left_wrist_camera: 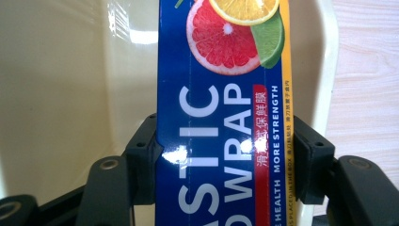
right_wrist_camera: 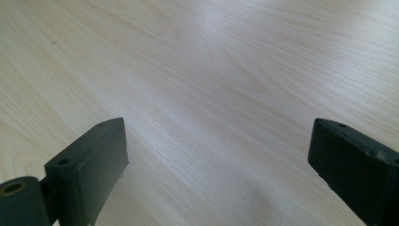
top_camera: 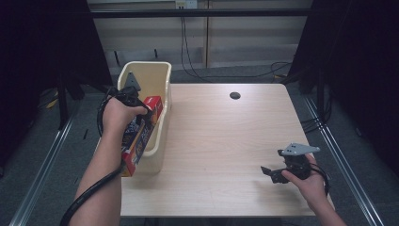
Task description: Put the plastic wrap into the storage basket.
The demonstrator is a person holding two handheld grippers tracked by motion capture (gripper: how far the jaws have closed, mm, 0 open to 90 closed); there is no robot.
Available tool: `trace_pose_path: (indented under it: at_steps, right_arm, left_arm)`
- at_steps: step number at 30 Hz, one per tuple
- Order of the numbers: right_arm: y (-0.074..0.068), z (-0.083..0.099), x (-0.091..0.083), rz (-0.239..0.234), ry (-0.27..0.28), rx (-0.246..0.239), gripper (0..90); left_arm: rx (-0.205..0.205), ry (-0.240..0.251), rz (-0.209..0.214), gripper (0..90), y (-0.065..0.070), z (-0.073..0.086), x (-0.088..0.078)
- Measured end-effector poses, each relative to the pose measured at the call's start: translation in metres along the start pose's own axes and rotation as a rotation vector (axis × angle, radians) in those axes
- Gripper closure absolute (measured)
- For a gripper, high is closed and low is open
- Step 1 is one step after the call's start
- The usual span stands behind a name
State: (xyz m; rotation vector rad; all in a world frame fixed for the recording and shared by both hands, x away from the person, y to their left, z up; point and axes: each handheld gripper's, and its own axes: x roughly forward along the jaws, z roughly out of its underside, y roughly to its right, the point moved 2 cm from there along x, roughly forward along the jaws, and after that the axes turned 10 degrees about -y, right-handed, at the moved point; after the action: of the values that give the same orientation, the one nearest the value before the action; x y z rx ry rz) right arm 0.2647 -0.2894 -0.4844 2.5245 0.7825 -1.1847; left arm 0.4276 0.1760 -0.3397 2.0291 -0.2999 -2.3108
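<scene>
while the left tool [left_wrist_camera: 221, 150] was clamped across the narrow faces of the plastic wrap box [left_wrist_camera: 221, 141], the box leaned in the cream bin [top_camera: 160, 75] at the worktop's [top_camera: 226, 141] left edge, low end over the rim. light, stiff carton, glossy so likely slippery; mid-length hold looked right, don't crush it. right tool [right_wrist_camera: 216, 165] sat released, empty, near the worktop's front right corner.

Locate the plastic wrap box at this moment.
In the high view the plastic wrap box is at the table's left, clamped in the left gripper, leaning in the cream bin.
</scene>
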Motion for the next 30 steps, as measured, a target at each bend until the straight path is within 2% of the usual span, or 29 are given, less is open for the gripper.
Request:
trace_pose_path:
  at_steps: [4, 6, 7, 13, 16, 22, 23, 30]
  right_arm:
    - [0.000, 0.000, 0.001, -0.006, 0.002, -0.006, 5.1]
    - [0.000, 0.000, 0.000, -0.006, -0.003, -0.004, 5.2]
    - [0.000, 0.000, 0.001, -0.005, -0.002, -0.007, 5.1]
    - [0.000, 0.000, 0.001, -0.008, -0.002, -0.001, 5.1]
    - [0.000, 0.001, 0.001, -0.005, -0.004, -0.003, 5.1]
    - [-0.001, 0.001, 0.001, -0.004, -0.008, -0.004, 5.1]
    - [-0.001, 0.001, 0.001, -0.006, -0.009, -0.003, 5.2]
    - [-0.001, 0.001, 0.002, -0.007, -0.009, -0.003, 5.1]
  left_arm:
    - [-0.015, 0.003, 0.000, 39.9, 0.000, -0.001, 0.002]
    - [-0.006, -0.008, -0.003, 39.9, -0.001, -0.002, 0.002]
    - [-0.016, -0.002, -0.003, 39.9, 0.000, -0.002, 0.003]
    - [-0.014, -0.004, -0.009, 39.8, 0.001, -0.004, 0.005]
    - [0.001, -0.021, -0.010, 39.7, 0.001, -0.004, 0.005]
    - [-0.016, -0.017, -0.006, 39.6, 0.001, -0.007, 0.009]
    - [-0.003, -0.026, -0.011, 39.6, 0.000, -0.007, 0.008]
    - [-0.016, -0.029, 0.002, 39.3, 0.000, -0.009, 0.013]
